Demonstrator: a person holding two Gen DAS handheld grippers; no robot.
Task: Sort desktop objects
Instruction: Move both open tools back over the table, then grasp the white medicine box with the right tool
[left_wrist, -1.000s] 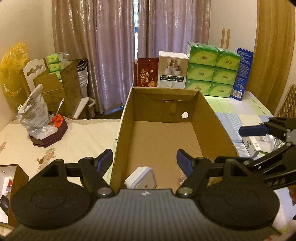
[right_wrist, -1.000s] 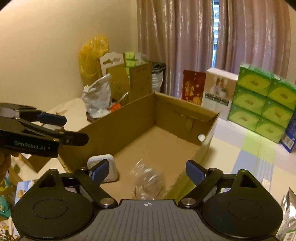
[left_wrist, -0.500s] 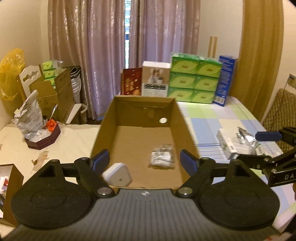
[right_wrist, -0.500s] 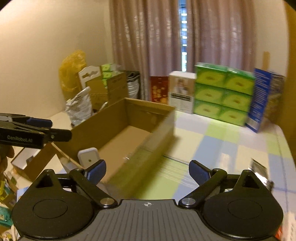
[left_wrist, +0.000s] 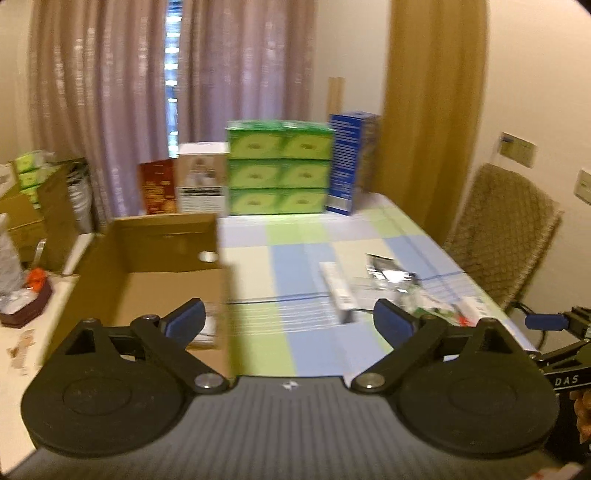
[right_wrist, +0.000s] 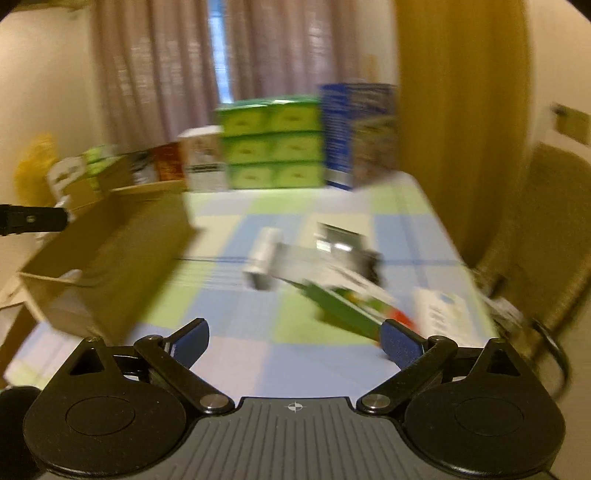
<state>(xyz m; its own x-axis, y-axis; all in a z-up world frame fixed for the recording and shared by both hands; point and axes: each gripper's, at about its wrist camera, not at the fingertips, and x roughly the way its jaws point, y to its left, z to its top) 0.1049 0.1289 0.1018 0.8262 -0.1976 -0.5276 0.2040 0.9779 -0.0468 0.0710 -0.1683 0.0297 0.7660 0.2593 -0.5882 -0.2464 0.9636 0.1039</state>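
My left gripper (left_wrist: 288, 315) hangs over the checked tablecloth just right of the open cardboard box (left_wrist: 159, 229); its jaws are opening and nothing is between them. A clear bag (left_wrist: 208, 328) lies inside the box, behind the left finger. Ahead on the cloth are a long white box (left_wrist: 338, 291) and a silver packet (left_wrist: 388, 269). My right gripper (right_wrist: 295, 332) is open and holds nothing, with a white box (right_wrist: 264, 254), a silver packet (right_wrist: 340, 240), a green flat pack (right_wrist: 347, 310) and a white-and-blue carton (right_wrist: 443, 314) in front of it. The right wrist view is blurred.
A stack of green tissue boxes (left_wrist: 277, 173), a tall blue box (left_wrist: 347, 162), a white box (left_wrist: 201, 184) and a red packet (left_wrist: 157, 192) line the table's far edge. A woven chair (left_wrist: 506, 236) stands at the right. Clutter sits left of the cardboard box.
Both views have swung right, from over the cardboard box to the loose items on the cloth. A clear bag dropped from the right gripper into the box. The left jaws spread wider.
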